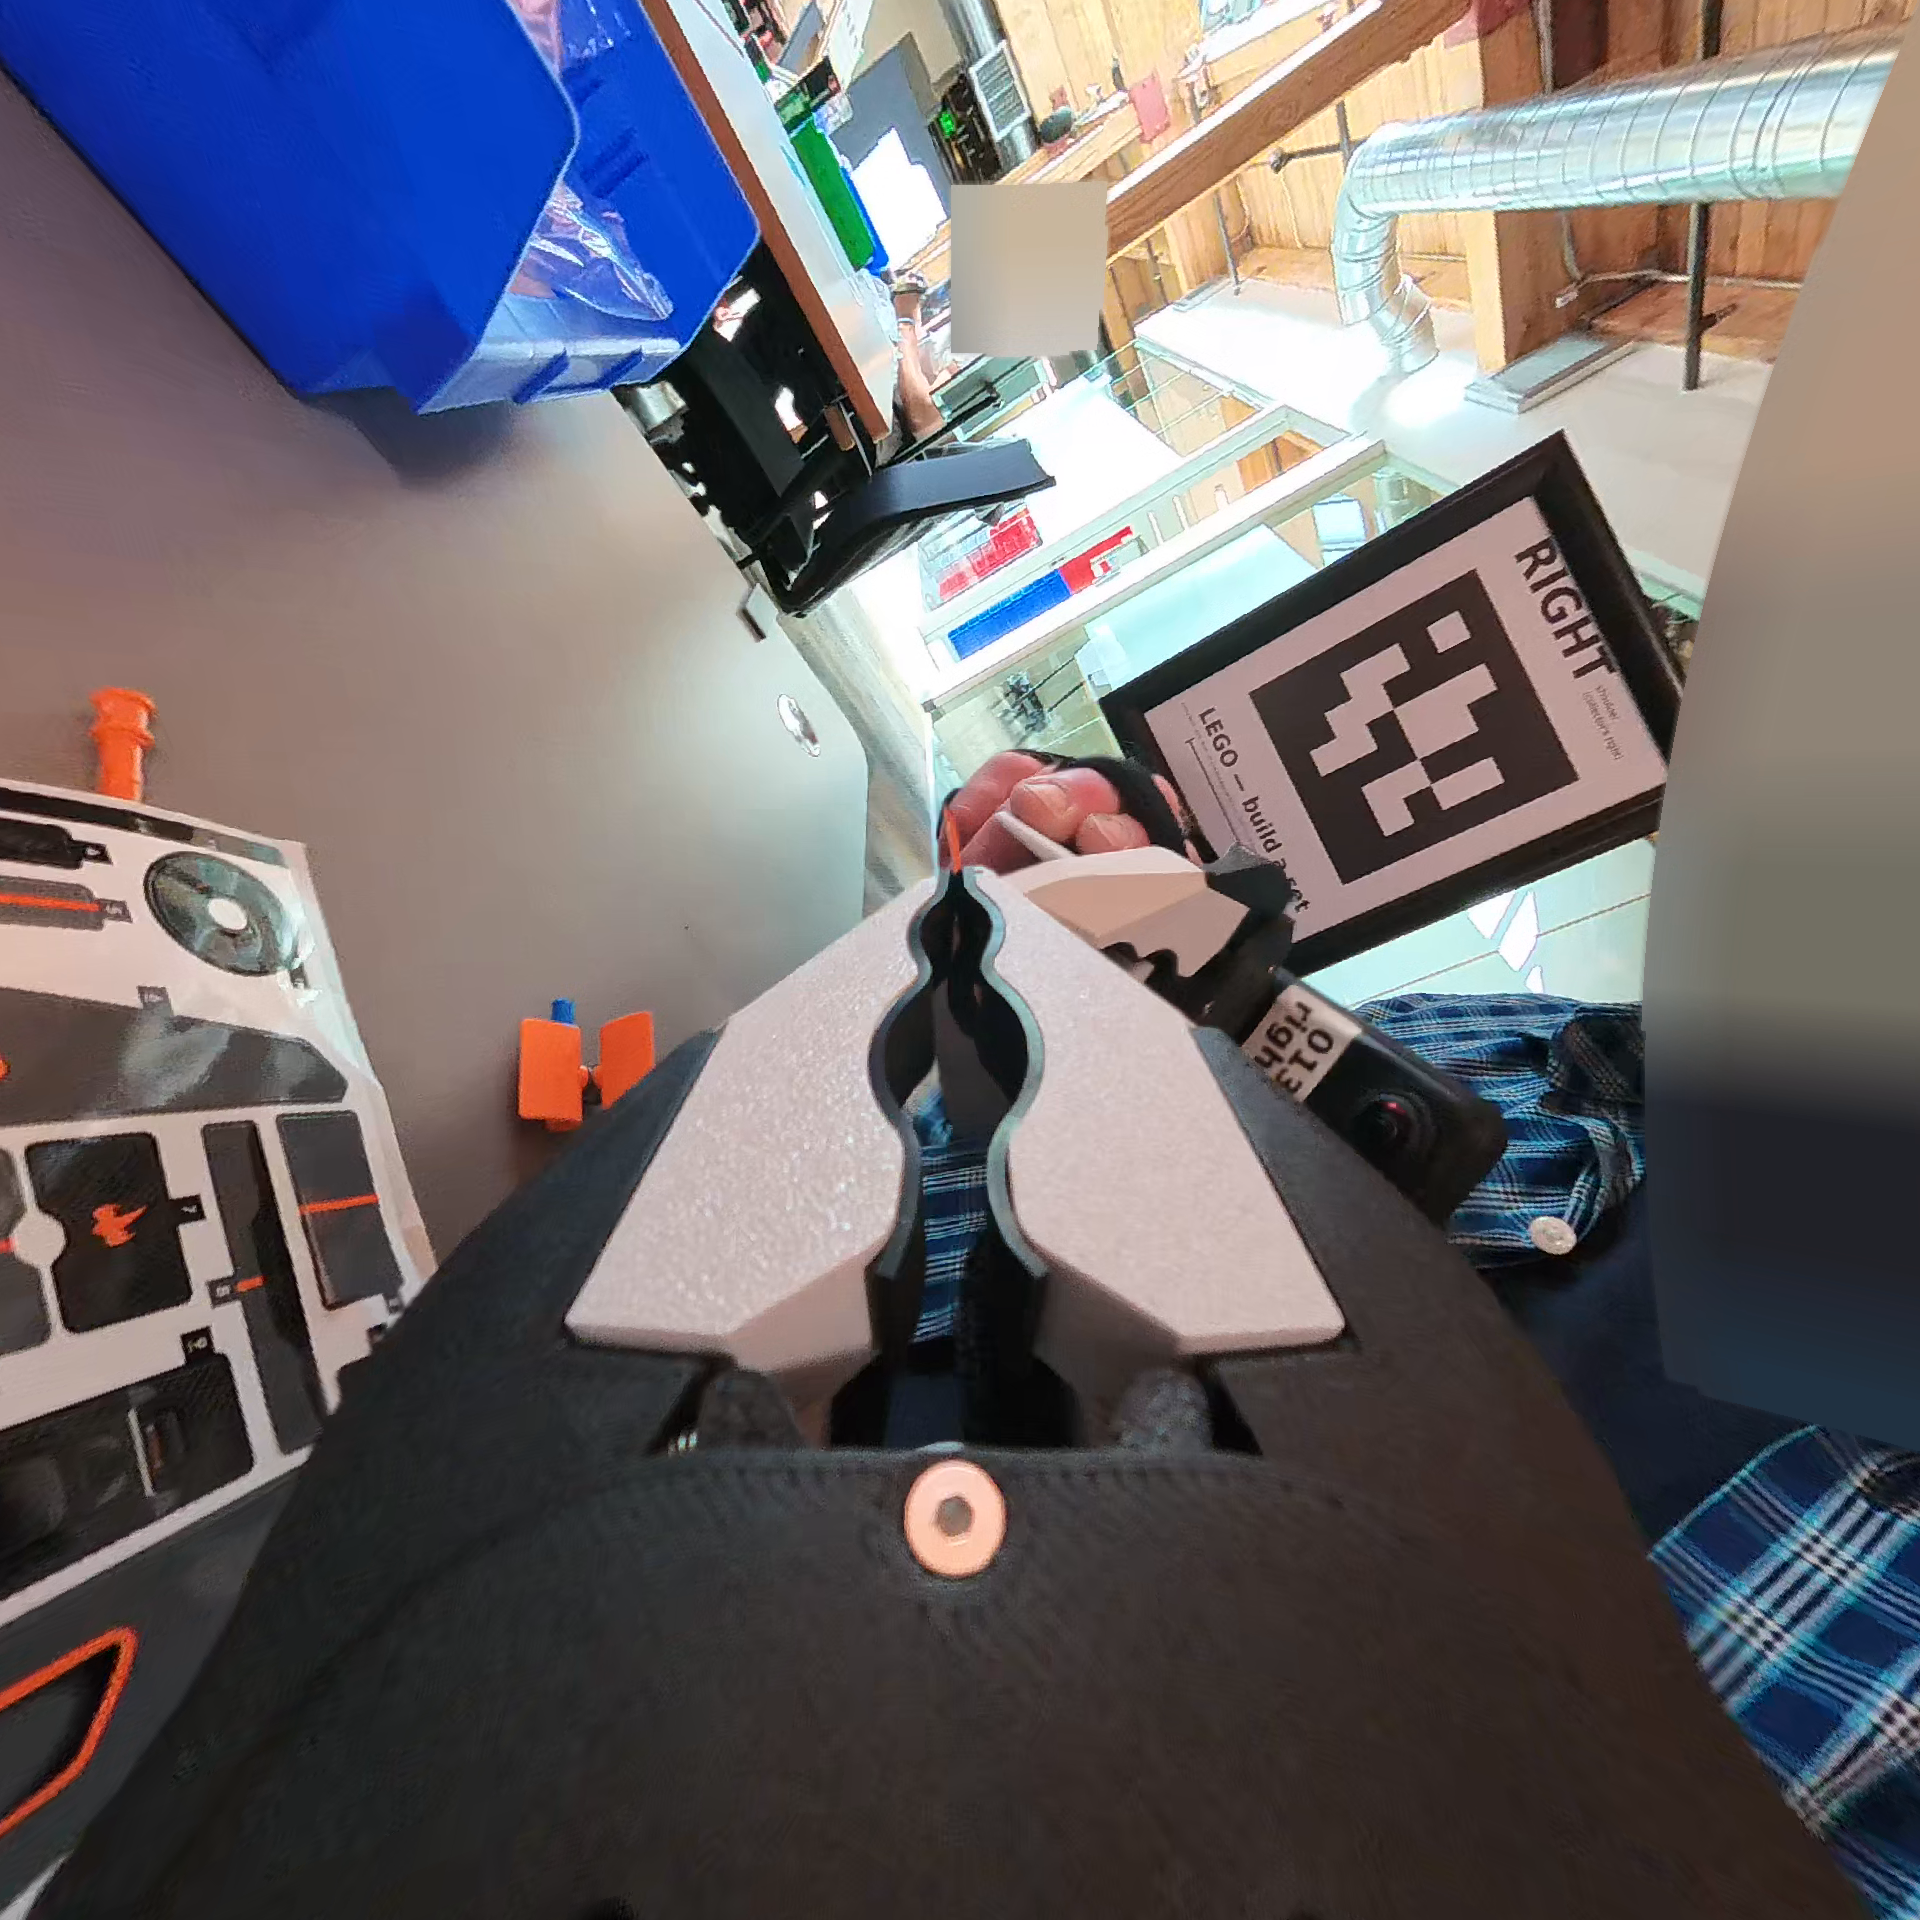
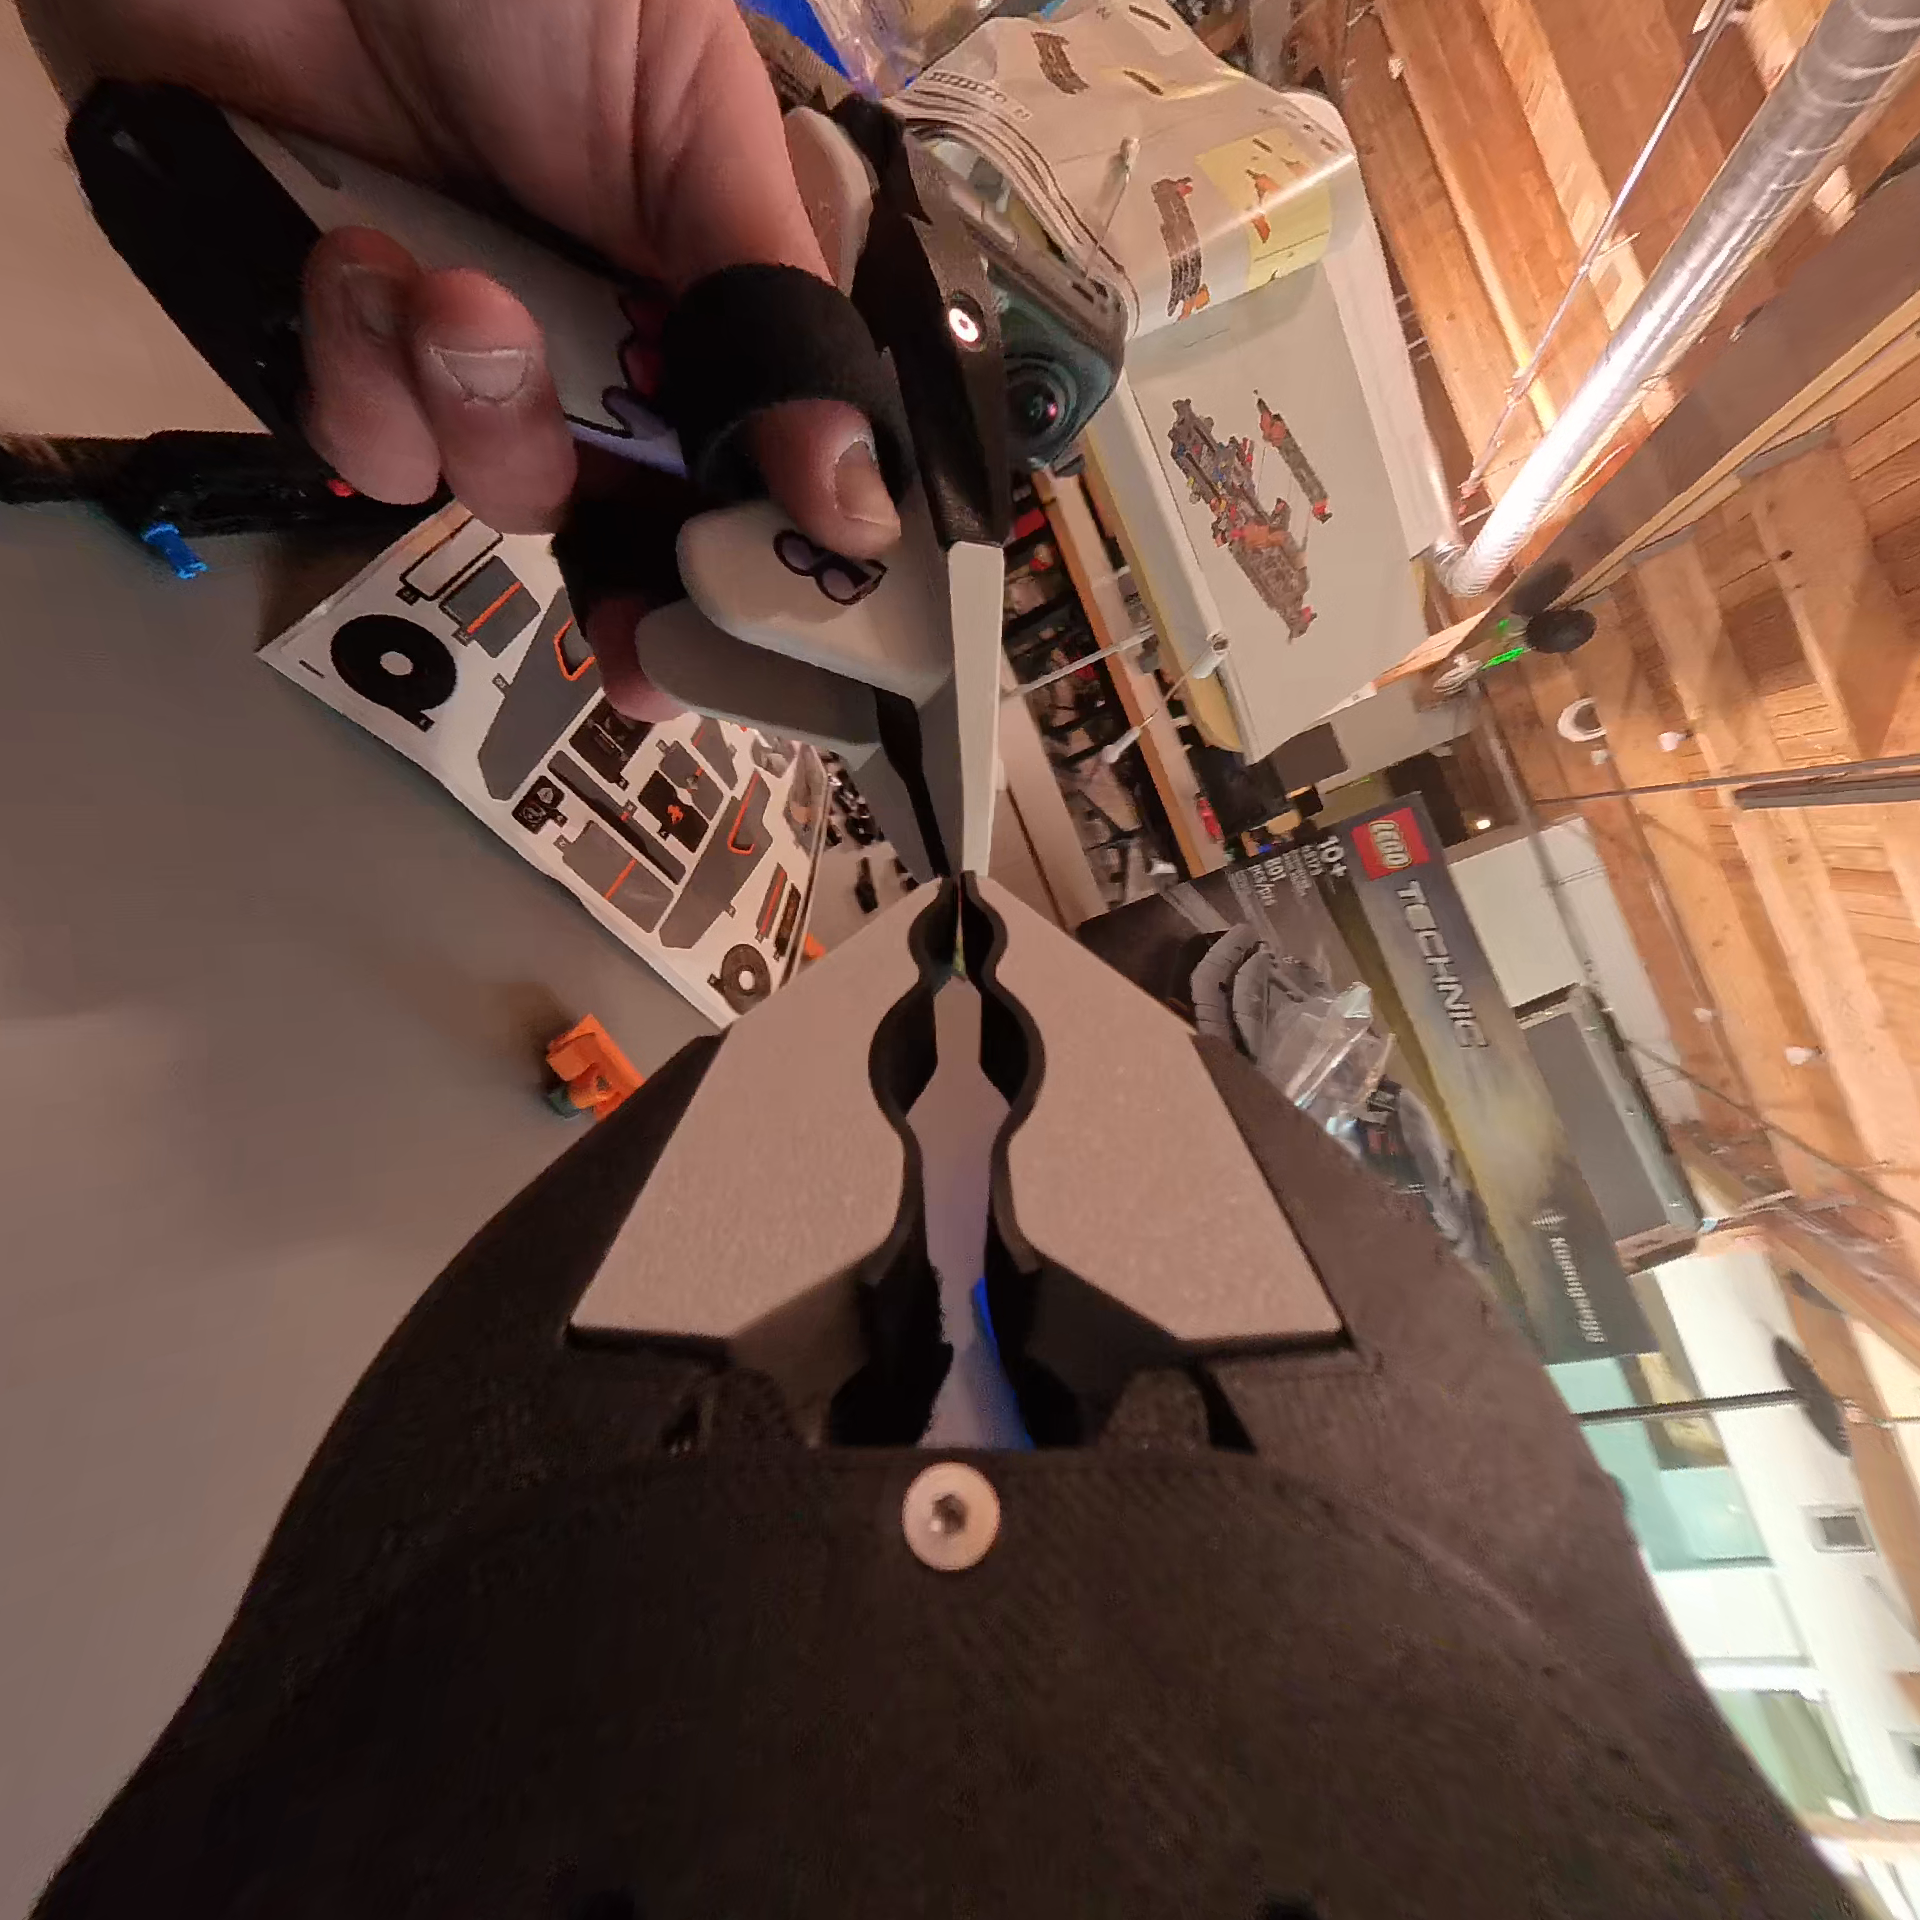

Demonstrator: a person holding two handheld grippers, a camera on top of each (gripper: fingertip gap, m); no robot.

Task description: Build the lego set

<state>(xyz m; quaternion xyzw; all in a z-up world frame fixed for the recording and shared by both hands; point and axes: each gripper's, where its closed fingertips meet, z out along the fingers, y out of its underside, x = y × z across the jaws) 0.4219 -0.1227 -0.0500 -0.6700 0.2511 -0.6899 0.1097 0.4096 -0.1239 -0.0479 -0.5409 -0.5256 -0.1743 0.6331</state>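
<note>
The sticker sheet (image 1: 156, 1195) runs off the left edge, and the orange piece (image 2: 588, 1065) is partly hidden behind the right gripper (image 2: 961, 904)

A smooth grey table top (image 1: 436, 644) carries the loose pieces. In the left wrist view, a large blue plastic bin (image 1: 343, 177) sits at eleven o'clock, a small orange peg-shaped brick (image 1: 123, 740) at nine o'clock, and just under it a white sticker sheet printed with black and orange shapes (image 1: 156, 1174). Near the sheet's right edge lies a small orange brick assembly with a blue pin (image 1: 584, 1062). In the right wrist view the same sheet (image 2: 582, 748) lies at ten o'clock, the orange assembly (image 2: 590, 1062) below it
</note>
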